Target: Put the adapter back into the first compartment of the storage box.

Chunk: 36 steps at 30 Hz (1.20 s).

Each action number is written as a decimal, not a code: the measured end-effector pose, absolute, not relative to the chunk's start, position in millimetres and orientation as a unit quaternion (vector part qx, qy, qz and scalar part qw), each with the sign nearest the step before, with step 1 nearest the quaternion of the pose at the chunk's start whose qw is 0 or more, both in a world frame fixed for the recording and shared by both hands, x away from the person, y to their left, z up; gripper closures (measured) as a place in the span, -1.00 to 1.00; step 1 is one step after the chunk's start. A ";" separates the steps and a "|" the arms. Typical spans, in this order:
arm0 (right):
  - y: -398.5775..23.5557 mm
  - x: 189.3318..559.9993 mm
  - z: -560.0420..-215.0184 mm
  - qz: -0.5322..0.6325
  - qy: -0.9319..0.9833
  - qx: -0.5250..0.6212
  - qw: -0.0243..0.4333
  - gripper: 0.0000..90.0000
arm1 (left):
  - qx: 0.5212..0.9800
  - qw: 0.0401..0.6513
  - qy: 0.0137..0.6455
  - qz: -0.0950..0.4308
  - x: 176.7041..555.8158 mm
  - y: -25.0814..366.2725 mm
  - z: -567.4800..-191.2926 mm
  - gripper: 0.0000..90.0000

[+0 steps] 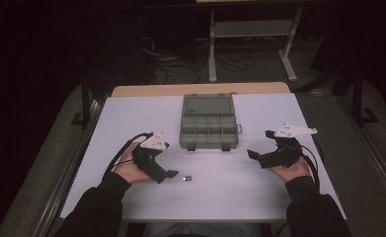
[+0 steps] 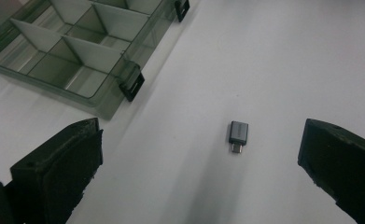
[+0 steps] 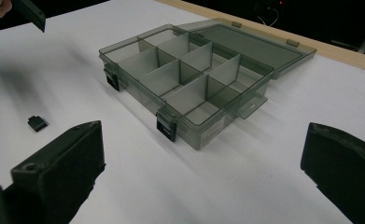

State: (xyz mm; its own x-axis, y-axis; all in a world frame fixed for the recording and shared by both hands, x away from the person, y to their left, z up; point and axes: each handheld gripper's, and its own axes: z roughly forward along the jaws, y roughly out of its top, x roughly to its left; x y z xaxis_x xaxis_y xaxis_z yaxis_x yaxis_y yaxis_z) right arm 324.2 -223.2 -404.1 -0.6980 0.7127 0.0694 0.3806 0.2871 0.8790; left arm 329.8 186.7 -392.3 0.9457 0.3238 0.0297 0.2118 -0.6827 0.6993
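A small grey USB adapter (image 1: 186, 177) lies flat on the white table, in front of a smoky clear organizer box (image 1: 209, 129) whose lid is folded open behind it. My left gripper (image 1: 170, 161) is just left of the adapter, jaws spread wide. In the left gripper view the adapter (image 2: 238, 135) lies ahead between the jaws of that gripper (image 2: 201, 140), untouched. My right gripper (image 1: 260, 144) is open to the right of the box, holding nothing. From the right gripper (image 3: 203, 140) I see the box (image 3: 189, 74), its compartments empty, and the adapter (image 3: 37, 123) at far left.
The white table top (image 1: 240, 187) ends at a wooden strip (image 1: 200, 89) behind the box. Two black latches (image 1: 190, 147) stick out of the box's front wall. Beyond the table are a dark floor, cables and a metal stand (image 1: 252, 29).
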 end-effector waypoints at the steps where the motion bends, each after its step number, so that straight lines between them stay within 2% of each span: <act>1: -223.2 324.2 -404.1 0.485 0.784 0.349 0.171 -1.00 | 0.915 0.368 0.144 0.075 329.6 185.2 -392.8 -1.00; 30: -221.7 323.7 -404.1 0.483 0.787 0.344 0.170 -1.00 | 0.938 0.326 0.110 0.040 323.0 152.7 -417.0 -0.99; 35: -221.4 323.7 -404.2 0.483 0.788 0.343 0.171 -1.00 | 0.940 0.325 0.100 0.037 322.0 149.9 -421.7 -0.88; 36: -221.4 323.7 -404.2 0.483 0.788 0.343 0.170 -1.00 | 0.940 0.327 0.097 0.035 321.7 149.0 -422.3 -0.81</act>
State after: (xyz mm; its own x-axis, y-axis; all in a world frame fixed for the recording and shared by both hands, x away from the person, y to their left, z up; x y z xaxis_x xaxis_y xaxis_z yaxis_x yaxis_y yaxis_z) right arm 323.7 -221.4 -404.2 -0.7069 0.7046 0.0624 0.3753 0.2989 0.8774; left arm 321.7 149.0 -422.3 0.9788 0.2046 0.0025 0.1589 -0.7680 0.6204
